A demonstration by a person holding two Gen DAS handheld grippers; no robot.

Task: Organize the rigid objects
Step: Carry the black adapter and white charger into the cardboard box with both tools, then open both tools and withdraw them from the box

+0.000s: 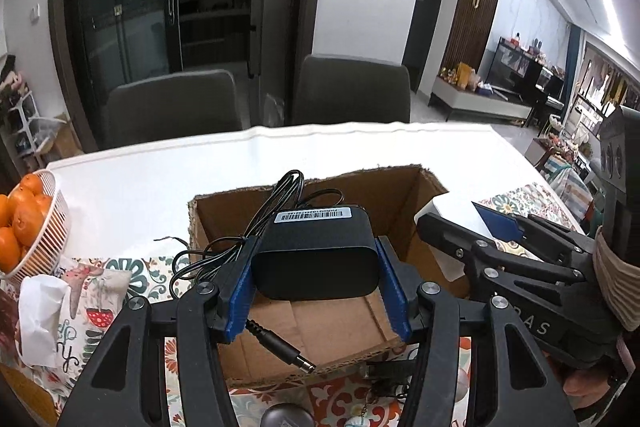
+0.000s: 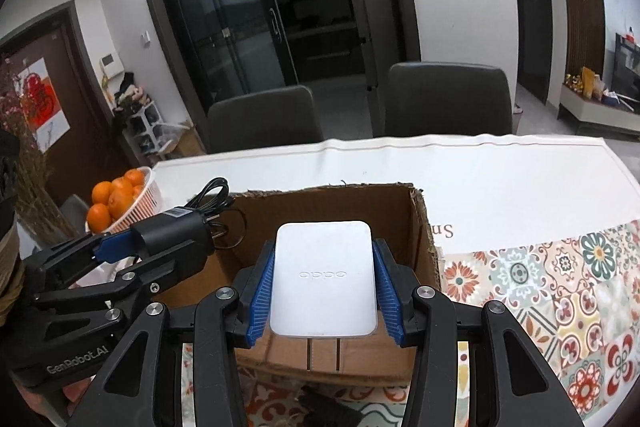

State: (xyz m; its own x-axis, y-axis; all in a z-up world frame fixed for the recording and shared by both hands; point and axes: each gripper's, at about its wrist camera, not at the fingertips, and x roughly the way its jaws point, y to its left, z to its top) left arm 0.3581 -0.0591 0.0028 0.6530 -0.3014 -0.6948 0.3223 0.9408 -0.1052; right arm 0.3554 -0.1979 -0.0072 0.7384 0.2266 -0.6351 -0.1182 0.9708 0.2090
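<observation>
My left gripper (image 1: 316, 259) is shut on a black power adapter (image 1: 316, 251) with a barcode label, held above the open cardboard box (image 1: 404, 187). Its black cable (image 1: 276, 203) loops behind it and the barrel plug (image 1: 286, 345) dangles over the box's near wall. My right gripper (image 2: 324, 275) is shut on a white charger (image 2: 324, 279) marked "oppo", prongs toward the camera, also above the cardboard box (image 2: 332, 203). Each gripper shows in the other's view: the right gripper (image 1: 476, 223) at the right, the left gripper (image 2: 156, 239) with the black adapter (image 2: 176, 231) at the left.
A white basket of oranges (image 1: 44, 235) stands at the table's left edge, with a white tissue (image 1: 40, 319) near it. A patterned cloth (image 2: 560, 291) covers the near table, white table surface (image 2: 500, 179) beyond. Two dark chairs (image 1: 352, 91) stand behind. A small dark object (image 1: 286, 417) lies below the box.
</observation>
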